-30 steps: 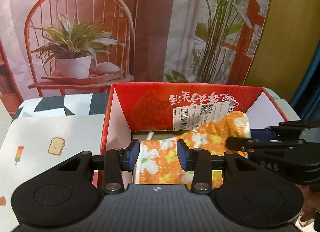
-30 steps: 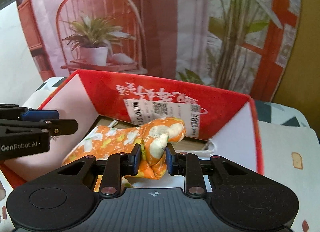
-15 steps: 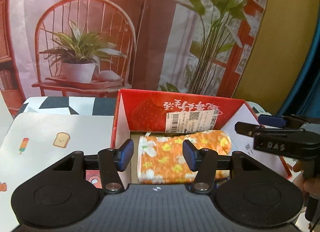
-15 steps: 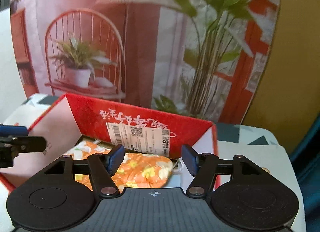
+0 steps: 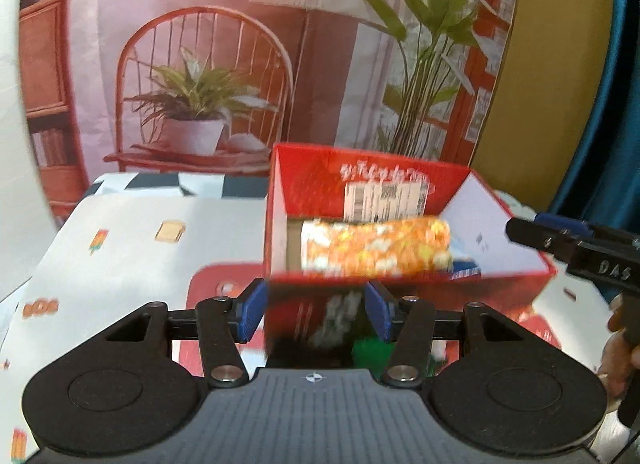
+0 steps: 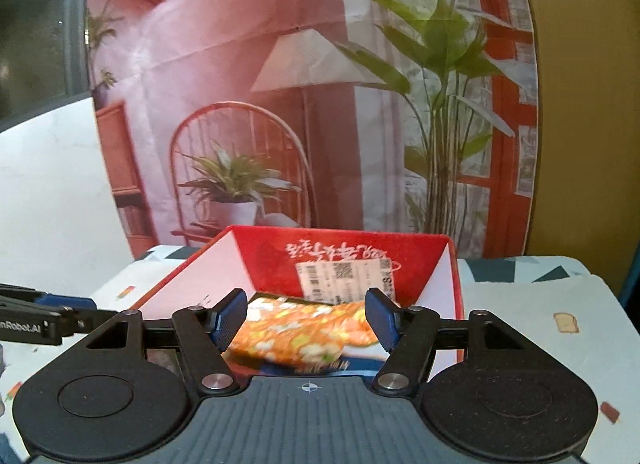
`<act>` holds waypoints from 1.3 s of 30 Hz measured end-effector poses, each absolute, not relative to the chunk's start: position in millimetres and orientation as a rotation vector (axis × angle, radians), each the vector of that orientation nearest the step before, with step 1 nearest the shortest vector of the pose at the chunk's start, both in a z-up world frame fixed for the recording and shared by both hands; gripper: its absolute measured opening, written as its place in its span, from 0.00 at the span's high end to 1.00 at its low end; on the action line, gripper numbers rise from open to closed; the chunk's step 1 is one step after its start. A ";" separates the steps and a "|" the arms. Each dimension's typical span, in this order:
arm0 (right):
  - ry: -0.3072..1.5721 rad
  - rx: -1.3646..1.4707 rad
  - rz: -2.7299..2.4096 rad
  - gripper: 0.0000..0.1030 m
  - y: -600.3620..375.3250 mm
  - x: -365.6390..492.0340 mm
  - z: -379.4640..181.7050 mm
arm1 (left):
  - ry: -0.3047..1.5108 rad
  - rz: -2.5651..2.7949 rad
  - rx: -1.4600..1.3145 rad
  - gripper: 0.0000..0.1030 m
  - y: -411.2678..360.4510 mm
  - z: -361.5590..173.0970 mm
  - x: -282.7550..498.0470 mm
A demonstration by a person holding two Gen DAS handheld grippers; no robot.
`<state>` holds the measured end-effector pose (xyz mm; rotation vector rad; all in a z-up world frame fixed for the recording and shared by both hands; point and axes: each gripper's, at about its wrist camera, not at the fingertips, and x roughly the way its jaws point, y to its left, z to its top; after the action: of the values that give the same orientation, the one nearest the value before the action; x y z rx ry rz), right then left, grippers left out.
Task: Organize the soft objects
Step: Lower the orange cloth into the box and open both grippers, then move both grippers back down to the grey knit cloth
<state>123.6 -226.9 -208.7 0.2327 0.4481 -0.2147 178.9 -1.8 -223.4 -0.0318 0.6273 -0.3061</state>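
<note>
Since both of your grippers hang with their jaws spread and nothing between them, the step in hand looks like clearing away from the box, and doing that well means lifting straight back without brushing a cardboard wall. Your left gripper (image 5: pixel 315 314) sits at the lower centre of the left wrist view, its blue pads straddling the near wall of the red box (image 5: pixel 280 200) from outside; I judge a sideways drift here could drag that wall and tip the load. Your right gripper (image 6: pixel 306 318) is likewise released, low in the right wrist view, with the box's white inner flap (image 6: pixel 200 284) just to its left.

The orange floral cloth roll (image 5: pixel 376 250) lies inside the box, on its floor, near the back wall with the white barcode label (image 5: pixel 386 200). In the left wrist view its long axis runs left to right across the middle of the frame, roughly parallel to that back wall, one flat end toward the left wall and the other toward the right flap. In the right wrist view the cloth (image 6: pixel 304 328) runs the same way, tilted slightly down to the right. Motion blur hides whether its ends touch the walls.

If you find more soft items, set them in beside it, parallel.
</note>
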 end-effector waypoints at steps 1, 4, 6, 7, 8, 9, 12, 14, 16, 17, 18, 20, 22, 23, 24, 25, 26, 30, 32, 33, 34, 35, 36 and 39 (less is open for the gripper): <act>0.444 0.238 -0.210 0.40 -223.4 116.3 -210.4 | 0.633 -0.303 -0.034 0.45 0.6 -228.4 172.3; 0.435 0.243 -0.197 0.40 -213.9 98.8 -216.7 | 0.653 -0.295 -0.043 0.45 3.8 -241.7 159.2; 0.438 0.239 -0.192 0.40 -206.5 88.7 -223.0 | 0.662 -0.288 -0.052 0.45 5.0 -249.3 151.9; 0.442 0.236 -0.191 0.41 -202.9 84.6 -226.6 | 0.664 -0.287 -0.059 0.45 5.7 -252.8 148.0; 0.445 0.233 -0.192 0.41 -199.3 80.2 -230.3 | 0.667 -0.286 -0.066 0.45 6.1 -256.8 143.7; 0.448 0.231 -0.191 0.41 -196.0 76.1 -234.0 | 0.669 -0.285 -0.071 0.45 6.4 -260.3 140.2; 0.463 0.219 -0.188 0.41 -185.7 63.2 -246.5 | 0.689 -0.276 -0.085 0.45 7.1 -273.3 129.4; 0.486 0.210 -0.187 0.41 -180.5 57.2 -254.9 | 0.706 -0.271 -0.100 0.45 7.9 -280.8 123.6; 0.508 0.216 -0.187 0.41 -176.9 51.6 -262.7 | 0.728 -0.273 -0.122 0.45 10.3 -288.0 118.3; 0.514 0.222 -0.186 0.41 -175.8 48.6 -266.2 | 0.732 -0.272 -0.127 0.45 11.7 -289.8 117.1; 0.520 0.226 -0.186 0.41 -174.8 46.3 -269.5 | 0.729 -0.268 -0.128 0.45 12.8 -290.5 116.4; 0.537 0.235 -0.189 0.41 -173.5 43.3 -275.8 | 0.720 -0.250 -0.135 0.45 16.1 -289.3 117.2; 0.546 0.249 -0.196 0.43 -173.6 42.5 -280.0 | 0.706 -0.244 -0.146 0.45 16.4 -288.3 117.0; 0.545 0.253 -0.195 0.43 -174.2 42.3 -281.1 | 0.703 -0.245 -0.144 0.45 15.0 -288.1 116.5; 0.543 0.252 -0.193 0.43 -174.0 41.9 -281.9 | 0.702 -0.245 -0.140 0.45 14.3 -288.9 116.4; 0.543 0.247 -0.191 0.43 -173.2 41.7 -282.8 | 0.704 -0.244 -0.138 0.45 12.9 -289.8 116.0; 0.543 0.240 -0.188 0.43 -172.8 41.7 -283.6 | 0.707 -0.244 -0.139 0.45 13.2 -291.0 116.5; 0.558 0.245 -0.187 0.43 -175.2 42.5 -288.8 | 0.724 -0.248 -0.165 0.46 16.4 -296.5 118.7; 0.573 0.248 -0.192 0.44 -176.9 43.3 -292.0 | 0.728 -0.246 -0.165 0.46 16.3 -298.6 119.3; 0.578 0.248 -0.196 0.44 -177.8 43.8 -293.2 | 0.731 -0.245 -0.163 0.46 15.8 -299.3 119.2; 0.584 0.250 -0.198 0.44 -178.8 43.9 -295.1 | 0.736 -0.245 -0.162 0.46 15.2 -300.5 119.5; 0.593 0.252 -0.200 0.44 -179.4 44.1 -297.1 | 0.741 -0.246 -0.161 0.46 14.7 -301.4 119.7; 0.602 0.250 -0.205 0.45 -179.7 44.4 -298.8 | 0.749 -0.247 -0.160 0.46 13.5 -302.6 120.2; 0.627 0.248 -0.219 0.45 -181.3 44.5 -301.3 | 0.771 -0.246 -0.155 0.46 13.9 -304.0 118.8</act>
<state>44.5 -181.3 -301.3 0.2477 0.6266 -0.2190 118.8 13.9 -304.0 -0.1549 0.7707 -0.2460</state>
